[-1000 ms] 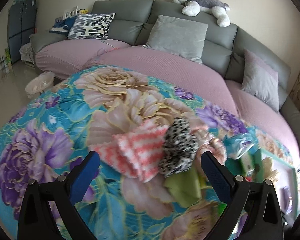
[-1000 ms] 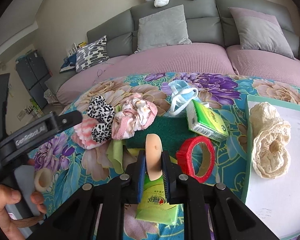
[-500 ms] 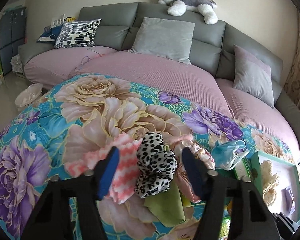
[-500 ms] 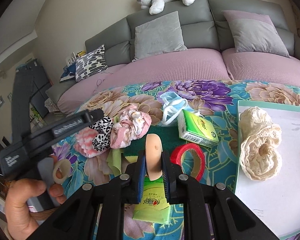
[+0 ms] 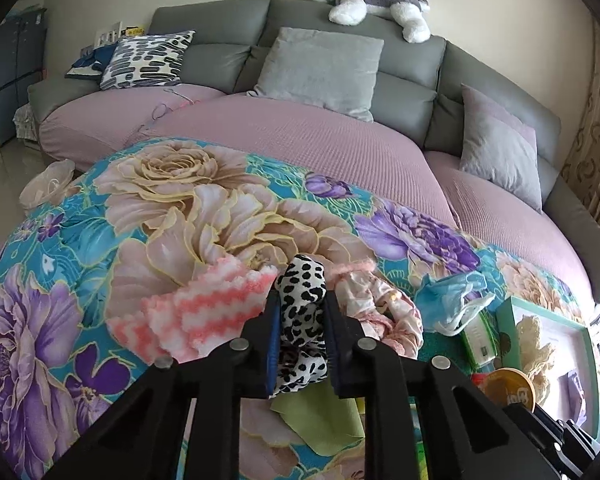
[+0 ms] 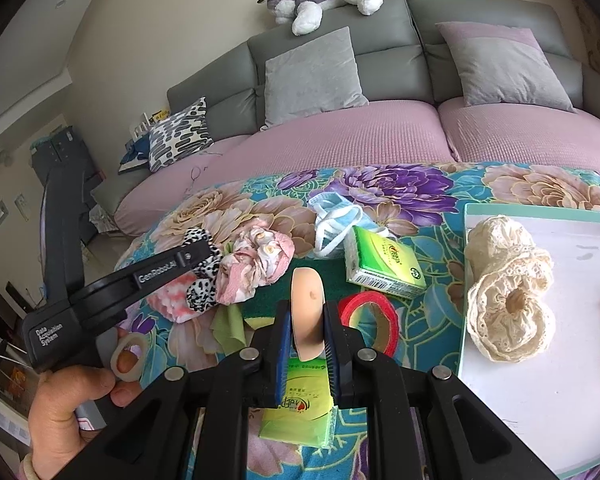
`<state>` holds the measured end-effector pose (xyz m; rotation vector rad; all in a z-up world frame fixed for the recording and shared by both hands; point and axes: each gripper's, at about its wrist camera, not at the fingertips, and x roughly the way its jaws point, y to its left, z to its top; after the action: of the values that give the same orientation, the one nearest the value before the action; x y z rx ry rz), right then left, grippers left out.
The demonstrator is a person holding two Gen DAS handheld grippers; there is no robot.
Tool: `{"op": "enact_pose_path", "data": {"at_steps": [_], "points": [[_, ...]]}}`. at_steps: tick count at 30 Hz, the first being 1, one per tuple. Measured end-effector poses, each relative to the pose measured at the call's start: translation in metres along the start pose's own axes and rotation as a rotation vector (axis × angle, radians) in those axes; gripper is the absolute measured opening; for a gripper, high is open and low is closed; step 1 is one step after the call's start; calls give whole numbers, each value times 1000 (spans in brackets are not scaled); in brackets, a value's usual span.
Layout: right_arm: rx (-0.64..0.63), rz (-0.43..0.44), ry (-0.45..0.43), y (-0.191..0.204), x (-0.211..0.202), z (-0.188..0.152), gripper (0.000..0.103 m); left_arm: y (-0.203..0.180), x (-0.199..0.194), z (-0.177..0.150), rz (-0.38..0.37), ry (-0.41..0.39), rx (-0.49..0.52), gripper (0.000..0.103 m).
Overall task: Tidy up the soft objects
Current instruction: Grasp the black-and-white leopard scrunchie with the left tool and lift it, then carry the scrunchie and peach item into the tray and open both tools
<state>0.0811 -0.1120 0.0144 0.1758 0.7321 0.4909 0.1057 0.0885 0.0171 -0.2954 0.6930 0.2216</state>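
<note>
Floral cloth: closing jaws hide leopard scrunchie (lower half).

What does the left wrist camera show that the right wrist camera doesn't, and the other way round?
Left wrist only: the left claw from behind, closing on the leopard-print cloth between its pads.

Right wrist only: the right claw shut on a beige puff, a red tape roll, the hand on the left tool.

Both: pink striped cloth, blue mask, lace piece.
</note>
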Motion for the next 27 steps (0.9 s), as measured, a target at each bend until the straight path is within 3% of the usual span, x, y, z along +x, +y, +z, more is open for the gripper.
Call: {"op": "enact_pose_path", "data": {"at_steps": [5,14,27], "points": [[9,-2,-26,-5,-7,2,16,3,-28,8,15,-97,-5,19],[8,-17,-85,-11,-29,6,17,-10,-71,16,-50,-213,8,19],[110,-226,-151,-89,-74,13,17,-118,-73,-13,-251,-162,236,19]]}}
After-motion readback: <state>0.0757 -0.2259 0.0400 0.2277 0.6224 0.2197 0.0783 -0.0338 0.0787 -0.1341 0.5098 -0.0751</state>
